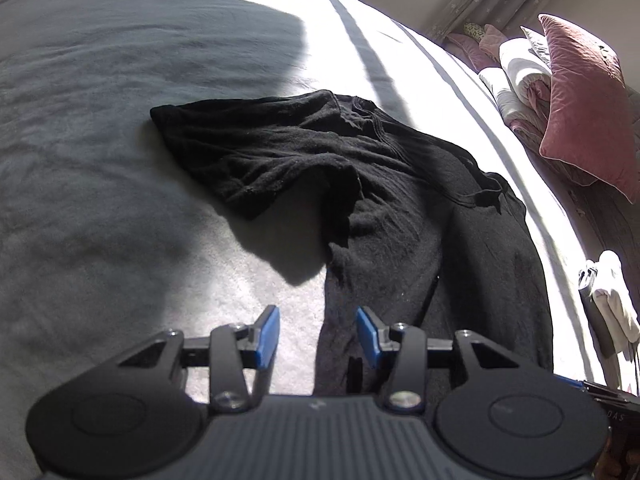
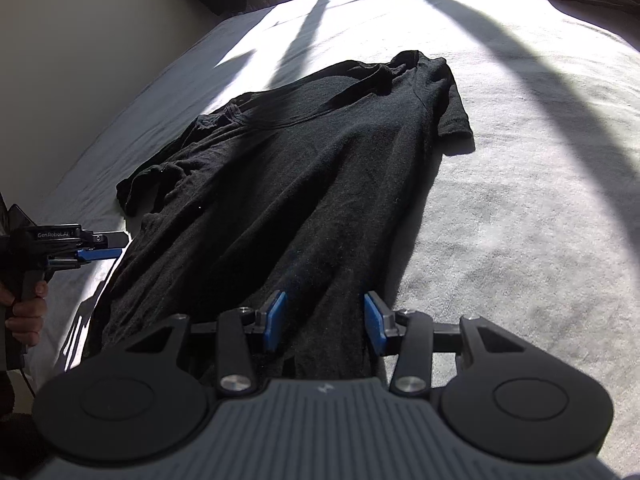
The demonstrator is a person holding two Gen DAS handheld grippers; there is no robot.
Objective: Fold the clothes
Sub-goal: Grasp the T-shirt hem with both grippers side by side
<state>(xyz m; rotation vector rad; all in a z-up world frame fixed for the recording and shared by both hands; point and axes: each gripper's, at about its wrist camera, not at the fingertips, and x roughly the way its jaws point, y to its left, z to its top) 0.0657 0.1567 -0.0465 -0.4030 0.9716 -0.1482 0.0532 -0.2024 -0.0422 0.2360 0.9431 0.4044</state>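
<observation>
T-shirt: your black T-shirt (image 2: 296, 184) lay spread lengthwise on the bed, collar end far from you, hem end nearest your grippers.
Sleeves: in the left wrist view one sleeve (image 1: 224, 148) was flung out to the side and rumpled; in the right wrist view the other sleeve (image 2: 452, 116) lay flat against the cover.
Left gripper: your left gripper (image 1: 318, 334) hovered over the shirt's side edge, jaws apart, blue pads (image 1: 270, 336) clamping nothing; fabric showed below the gap and under one pad, bare cover under the other.
Right gripper: your right gripper (image 2: 326, 326) sat at the hem end, jaws apart, with shirt cloth lying in the gap between the pads; you could not tell whether the pads touched it.
Hand: your left hand (image 2: 26, 312) wrapped the gripper handle at the bed's edge.
Bed: the pale bedcover (image 2: 520, 208) was crossed by sun and long shadows.
Beyond: a pink pillow (image 1: 584, 104) and bundled bedding (image 1: 516, 72) lay well apart from the shirt.
</observation>
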